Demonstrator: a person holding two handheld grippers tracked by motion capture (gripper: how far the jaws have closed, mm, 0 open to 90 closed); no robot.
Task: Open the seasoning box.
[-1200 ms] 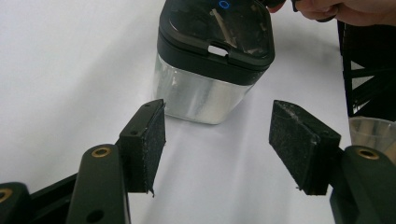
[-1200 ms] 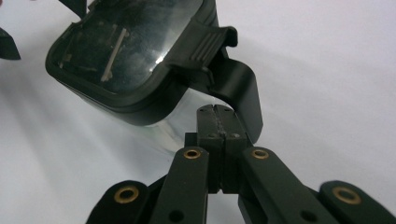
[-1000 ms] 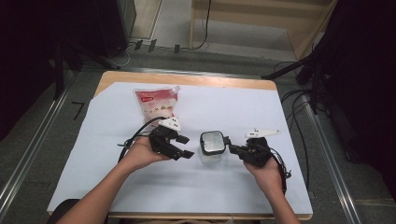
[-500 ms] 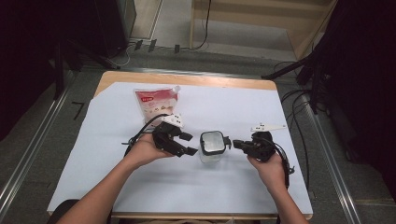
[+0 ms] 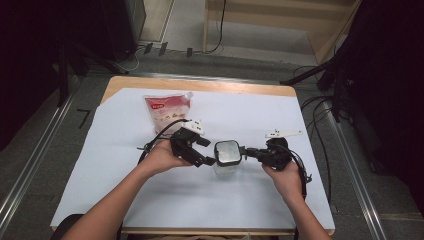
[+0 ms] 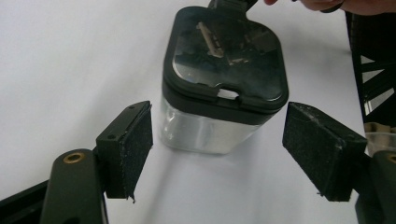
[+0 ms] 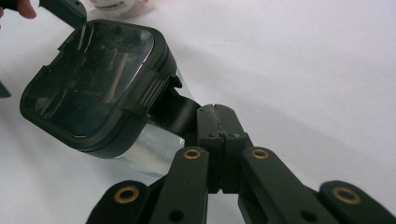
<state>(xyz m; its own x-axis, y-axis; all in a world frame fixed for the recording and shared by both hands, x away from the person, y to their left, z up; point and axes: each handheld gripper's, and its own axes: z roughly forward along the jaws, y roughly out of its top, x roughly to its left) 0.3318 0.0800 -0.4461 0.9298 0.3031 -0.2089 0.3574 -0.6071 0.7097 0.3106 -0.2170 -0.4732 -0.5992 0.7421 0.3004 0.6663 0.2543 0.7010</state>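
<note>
Item: clear jar (image 5: 227, 159) with black lid (image 6: 226, 56), standing upright near the middle of the surface (image 5: 250, 210), a little toward its near edge. The lid is seated on the jar; nothing can be made out inside it.

Left tool (image 5: 204, 152): jaws wide, just been opening, pads standing either side of the jar and clear of it, nothing pressed between them. In the left gripper view the jar sits ahead of the pads, untouched.

Right tool (image 5: 245, 151): jaws pinched together, their tips against a black tab (image 7: 175, 112) at the lid's edge; whether the tab is actually clamped cannot be told.

Also present: red-and-white pouch (image 5: 167, 111), lying flat toward the far left corner, unopened as far as can be seen.

Progress, judged: early. Lid not yet off, pouch untouched; opening the jar remains.
</note>
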